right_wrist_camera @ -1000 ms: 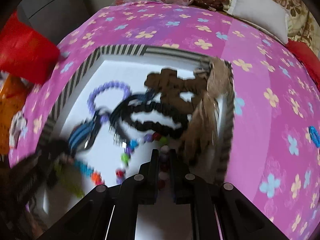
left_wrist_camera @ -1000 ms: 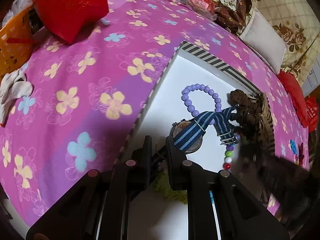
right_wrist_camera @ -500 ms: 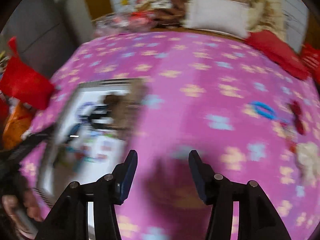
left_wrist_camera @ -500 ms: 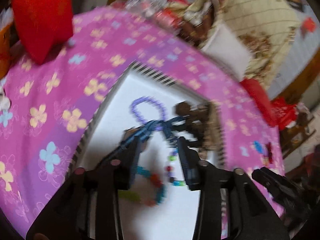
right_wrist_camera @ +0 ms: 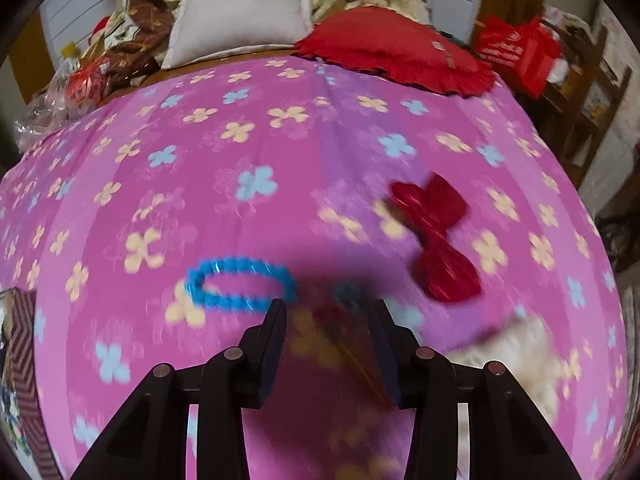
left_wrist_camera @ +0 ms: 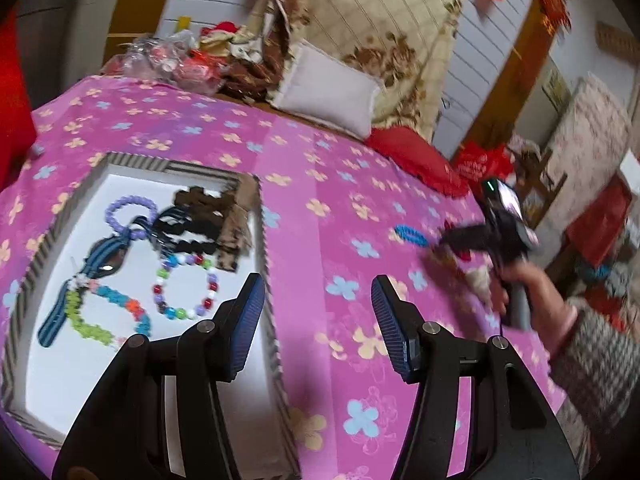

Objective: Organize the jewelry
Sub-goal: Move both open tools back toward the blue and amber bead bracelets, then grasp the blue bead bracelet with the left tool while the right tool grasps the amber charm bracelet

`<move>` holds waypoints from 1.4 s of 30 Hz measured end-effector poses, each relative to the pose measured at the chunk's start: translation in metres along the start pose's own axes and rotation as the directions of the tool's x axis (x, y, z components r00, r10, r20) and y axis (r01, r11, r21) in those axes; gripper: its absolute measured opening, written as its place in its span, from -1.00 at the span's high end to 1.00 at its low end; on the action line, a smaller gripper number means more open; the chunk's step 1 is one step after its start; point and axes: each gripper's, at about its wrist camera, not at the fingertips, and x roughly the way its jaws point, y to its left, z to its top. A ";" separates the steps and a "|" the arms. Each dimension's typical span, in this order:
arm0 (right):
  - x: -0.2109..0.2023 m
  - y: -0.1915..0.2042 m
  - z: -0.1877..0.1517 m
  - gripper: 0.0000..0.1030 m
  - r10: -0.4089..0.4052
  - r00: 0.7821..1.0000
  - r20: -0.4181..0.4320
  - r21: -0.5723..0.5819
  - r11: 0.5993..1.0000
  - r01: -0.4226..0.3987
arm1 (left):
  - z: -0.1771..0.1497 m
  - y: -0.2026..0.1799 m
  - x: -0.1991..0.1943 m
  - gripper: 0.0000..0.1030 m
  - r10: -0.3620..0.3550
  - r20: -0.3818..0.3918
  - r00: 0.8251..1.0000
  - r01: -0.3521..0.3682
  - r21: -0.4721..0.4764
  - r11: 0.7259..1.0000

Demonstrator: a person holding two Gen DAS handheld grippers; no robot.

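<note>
Both grippers have left the striped-edged tray [left_wrist_camera: 256,200] since a second ago, when each sat closed over the jewelry heap; the tray now lies at nine o'clock in the left wrist view. The left gripper [left_wrist_camera: 318,322] has its jaws just opened wider, with nothing between the blue pads [left_wrist_camera: 250,320], only the pink flowered bedspread [left_wrist_camera: 320,184] under them. In the tray lie a lilac bead bracelet [left_wrist_camera: 130,210], a blue striped watch strap [left_wrist_camera: 100,258], dark scrunchies [left_wrist_camera: 192,224] and two multicolour bead bracelets, close together.

The right gripper [right_wrist_camera: 330,334], held by a hand [left_wrist_camera: 520,292] at three o'clock in the left view, has been narrowing its jaws, which stand apart. Something blurred shows between them; I cannot tell whether it is gripped. A blue bead bracelet [right_wrist_camera: 240,284] lies just beside its left fingertip at eleven o'clock, and a red bow [right_wrist_camera: 438,240] at one o'clock, apart from both.
</note>
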 end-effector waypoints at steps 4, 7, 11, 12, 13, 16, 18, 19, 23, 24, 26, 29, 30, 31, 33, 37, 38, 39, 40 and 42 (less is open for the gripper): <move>0.023 0.028 0.010 0.22 -0.033 0.999 0.003 -0.077 0.996 0.033 | -0.004 -0.002 0.016 -0.07 0.012 -0.038 0.999 -0.012 0.011 1.000; 0.030 0.038 0.008 0.24 -0.052 0.999 0.016 -0.104 0.993 0.053 | -0.006 0.001 0.021 -0.07 0.028 -0.051 0.998 -0.028 0.011 1.000; 0.021 0.045 -0.007 0.25 -0.010 1.000 -0.021 -0.131 0.991 0.008 | -0.008 0.004 0.026 -0.07 0.028 -0.075 0.997 -0.028 -0.006 1.000; 0.016 0.050 -0.015 0.25 0.008 0.999 -0.034 -0.153 0.988 -0.013 | -0.009 0.004 0.026 -0.07 0.026 -0.080 0.996 -0.027 -0.007 1.000; 0.011 0.055 -0.025 0.25 0.027 0.999 -0.046 -0.177 0.984 -0.035 | -0.009 0.003 0.026 -0.07 0.026 -0.080 0.996 -0.026 -0.006 1.000; -0.009 0.068 -0.061 0.25 0.112 0.989 -0.099 -0.217 0.967 -0.131 | -0.010 -0.002 0.023 -0.07 0.026 -0.071 0.997 -0.026 0.009 1.000; -0.022 0.074 -0.084 0.24 0.171 0.976 -0.133 -0.226 0.954 -0.198 | -0.011 -0.006 0.021 -0.07 0.027 -0.066 0.997 -0.025 0.024 0.999; -0.032 0.080 -0.102 0.24 0.181 0.973 -0.141 -0.262 0.941 -0.213 | -0.012 -0.009 0.021 -0.07 0.028 -0.065 0.997 -0.026 0.035 0.999; -0.058 0.088 -0.144 0.18 0.236 0.953 -0.189 -0.342 0.894 -0.289 | -0.016 -0.018 0.021 -0.07 0.031 -0.067 0.997 -0.027 0.071 0.997; -0.065 0.083 -0.148 0.18 0.254 0.949 -0.189 -0.341 0.889 -0.306 | -0.016 -0.019 0.021 -0.07 0.030 -0.068 0.997 -0.025 0.075 0.997; -0.081 0.063 -0.141 0.18 0.248 0.962 -0.112 -0.311 0.911 -0.271 | -0.019 -0.023 0.019 -0.07 0.024 -0.069 0.997 -0.018 0.085 0.996; -0.085 0.024 -0.115 0.18 0.202 0.979 -0.037 -0.209 0.956 -0.205 | -0.022 -0.028 0.019 -0.07 0.020 -0.073 0.997 -0.012 0.104 0.995; -0.082 0.008 -0.103 0.18 0.169 0.986 -0.010 -0.166 0.972 -0.168 | -0.023 -0.030 0.019 -0.07 0.018 -0.076 0.997 -0.009 0.110 0.994; -0.079 -0.001 -0.095 0.18 0.147 0.989 0.004 -0.143 0.979 -0.145 | -0.023 -0.031 0.020 -0.07 0.015 -0.080 0.997 -0.006 0.115 0.993; -0.065 -0.015 -0.077 0.18 0.101 0.995 0.011 -0.108 0.989 -0.099 | -0.024 -0.033 0.021 -0.07 0.008 -0.088 0.996 0.002 0.120 0.993; -0.032 -0.018 -0.051 0.18 0.047 0.999 -0.004 -0.088 0.995 -0.047 | -0.025 -0.036 0.025 -0.07 -0.008 -0.102 0.995 0.021 0.130 0.991; -0.026 -0.019 -0.044 0.18 0.029 1.000 0.001 -0.089 0.996 -0.028 | -0.025 -0.037 0.025 -0.07 -0.009 -0.104 0.995 0.022 0.131 0.991; -0.017 -0.019 -0.038 0.18 0.005 1.000 -0.003 -0.088 0.996 -0.005 | -0.025 -0.037 0.027 -0.07 -0.010 -0.108 0.994 0.025 0.134 0.991; -0.009 -0.021 -0.034 0.18 0.000 1.000 -0.011 -0.082 0.997 -0.001 | -0.025 -0.038 0.027 -0.07 -0.010 -0.111 0.994 0.025 0.135 0.991; 0.003 -0.024 -0.031 0.30 0.006 1.000 -0.028 -0.064 0.998 -0.008 | -0.026 -0.037 0.030 -0.07 -0.010 -0.120 0.993 0.026 0.134 0.991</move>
